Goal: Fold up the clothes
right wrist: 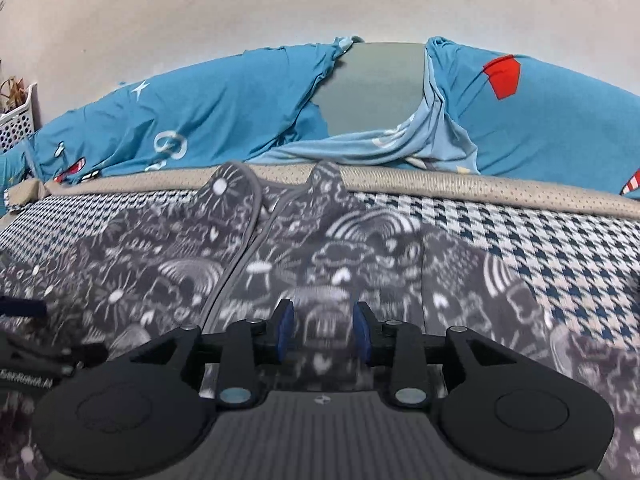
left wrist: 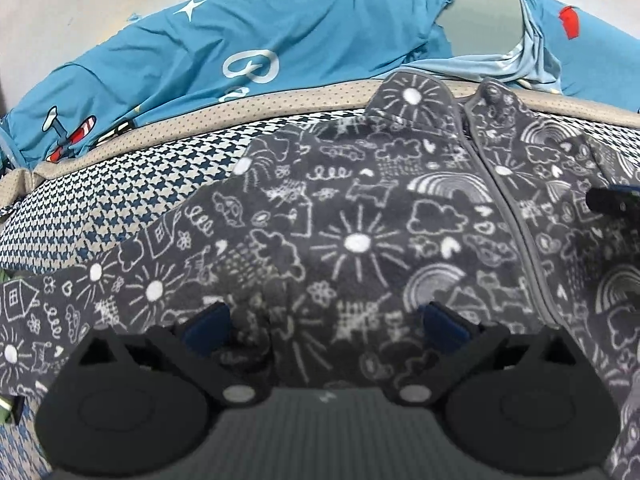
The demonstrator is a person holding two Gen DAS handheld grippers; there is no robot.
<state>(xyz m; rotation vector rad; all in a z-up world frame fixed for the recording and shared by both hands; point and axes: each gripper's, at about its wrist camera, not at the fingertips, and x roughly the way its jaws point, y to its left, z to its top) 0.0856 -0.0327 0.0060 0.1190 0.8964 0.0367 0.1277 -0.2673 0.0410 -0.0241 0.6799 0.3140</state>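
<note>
A dark grey fleece garment point(left wrist: 360, 216) with white doodles of suns, clouds and rainbows lies spread on a houndstooth mattress point(left wrist: 132, 200). Its grey-trimmed zip point(left wrist: 504, 200) runs up to the collar point(left wrist: 412, 96) at the far edge. My left gripper point(left wrist: 328, 328) hovers over the garment's left half with its jaws wide open and nothing between them. The right gripper point(right wrist: 324, 334) stands over the garment point(right wrist: 340, 264) just right of the zip point(right wrist: 240, 264), pads a little apart with no cloth pinched. Each view catches the other gripper's tip at its edge.
Rumpled blue bedding point(left wrist: 240, 48) with printed stars and planes is heaped along the far side against a pale wall, around a plain grey patch point(right wrist: 376, 84). A beige dotted mattress border point(right wrist: 480, 188) runs between. A white slatted basket point(right wrist: 16, 120) stands at the far left.
</note>
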